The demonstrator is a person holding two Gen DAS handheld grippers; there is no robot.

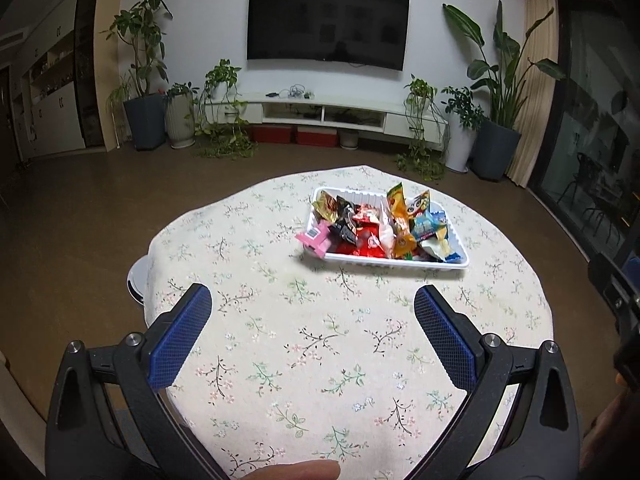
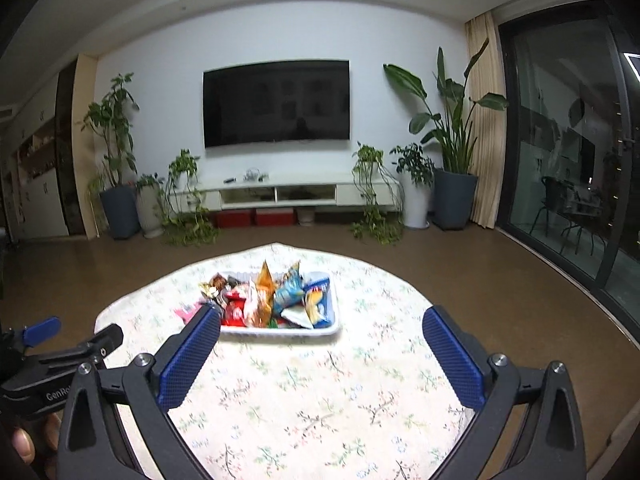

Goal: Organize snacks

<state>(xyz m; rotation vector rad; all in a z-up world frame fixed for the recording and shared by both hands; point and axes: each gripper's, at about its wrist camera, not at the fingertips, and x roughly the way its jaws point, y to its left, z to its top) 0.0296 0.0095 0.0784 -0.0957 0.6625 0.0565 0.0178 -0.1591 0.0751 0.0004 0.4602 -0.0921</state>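
A white plastic tray (image 1: 400,263) sits on the far right part of a round table with a floral cloth (image 1: 320,340). It holds several colourful snack packets (image 1: 384,224). A pink packet (image 1: 314,238) hangs over its left edge. My left gripper (image 1: 313,310) is open and empty, above the cloth well short of the tray. My right gripper (image 2: 322,334) is open and empty, just short of the tray (image 2: 280,331) and its snack packets (image 2: 276,296). The pink packet (image 2: 185,313) shows partly behind the right gripper's left finger.
The table's edge curves round on all sides, with brown floor beyond. The left gripper's body (image 2: 52,354) shows at the left of the right wrist view. A TV (image 1: 328,24), a low cabinet and potted plants line the far wall.
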